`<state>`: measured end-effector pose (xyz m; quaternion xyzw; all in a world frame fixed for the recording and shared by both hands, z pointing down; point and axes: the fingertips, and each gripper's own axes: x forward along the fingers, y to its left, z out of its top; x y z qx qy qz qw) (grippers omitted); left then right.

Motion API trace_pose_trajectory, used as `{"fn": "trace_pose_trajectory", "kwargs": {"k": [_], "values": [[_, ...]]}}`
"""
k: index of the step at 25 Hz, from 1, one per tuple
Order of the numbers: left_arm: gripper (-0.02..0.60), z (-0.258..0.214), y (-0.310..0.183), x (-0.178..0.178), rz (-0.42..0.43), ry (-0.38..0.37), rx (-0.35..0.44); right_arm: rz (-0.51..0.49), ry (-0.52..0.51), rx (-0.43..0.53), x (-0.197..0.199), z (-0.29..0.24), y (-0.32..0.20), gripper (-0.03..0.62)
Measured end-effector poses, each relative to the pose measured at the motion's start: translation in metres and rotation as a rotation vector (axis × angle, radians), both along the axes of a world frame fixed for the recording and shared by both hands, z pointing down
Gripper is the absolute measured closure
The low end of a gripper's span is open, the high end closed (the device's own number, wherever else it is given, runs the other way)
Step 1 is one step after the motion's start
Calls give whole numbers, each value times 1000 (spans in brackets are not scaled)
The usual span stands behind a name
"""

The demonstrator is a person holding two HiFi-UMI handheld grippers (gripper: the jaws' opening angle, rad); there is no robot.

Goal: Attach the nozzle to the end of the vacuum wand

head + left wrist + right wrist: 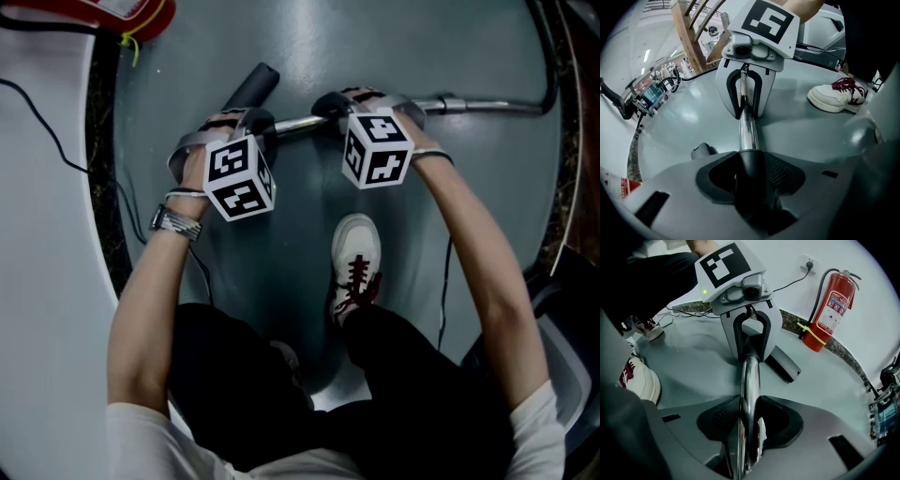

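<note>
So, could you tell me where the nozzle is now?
The nozzle is left of centre in the head view, held in the left gripper, meeting the chrome wand that the right gripper grips.

A fire extinguisher (pixel 832 310) stands where glossy grey floor (pixel 309 56) meets white wall (pixel 787 254).
</note>
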<state>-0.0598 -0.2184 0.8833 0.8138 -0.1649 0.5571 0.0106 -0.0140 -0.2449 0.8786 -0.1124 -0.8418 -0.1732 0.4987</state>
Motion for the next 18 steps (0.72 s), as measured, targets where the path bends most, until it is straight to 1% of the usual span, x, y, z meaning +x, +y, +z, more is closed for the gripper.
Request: {"fn": "trace_pose_trajectory", "kwargs": {"k": [3, 8, 11, 15, 18], "values": [[405, -1, 0, 0, 1, 4, 8, 9, -10, -4, -2, -2, 0, 441], [405, 0, -2, 1, -76, 43, -22, 22, -23, -3, -4, -4, 1, 445], [406, 1, -4, 0, -118, 55, -38, 27, -22, 0, -5, -4, 0, 445], [405, -1, -7, -1, -191, 98, -64, 40, -35, -3, -6, -6, -1, 445], [405, -2, -7, 0, -194, 104, -58, 36, -32, 1, -6, -6, -2, 445]]}}
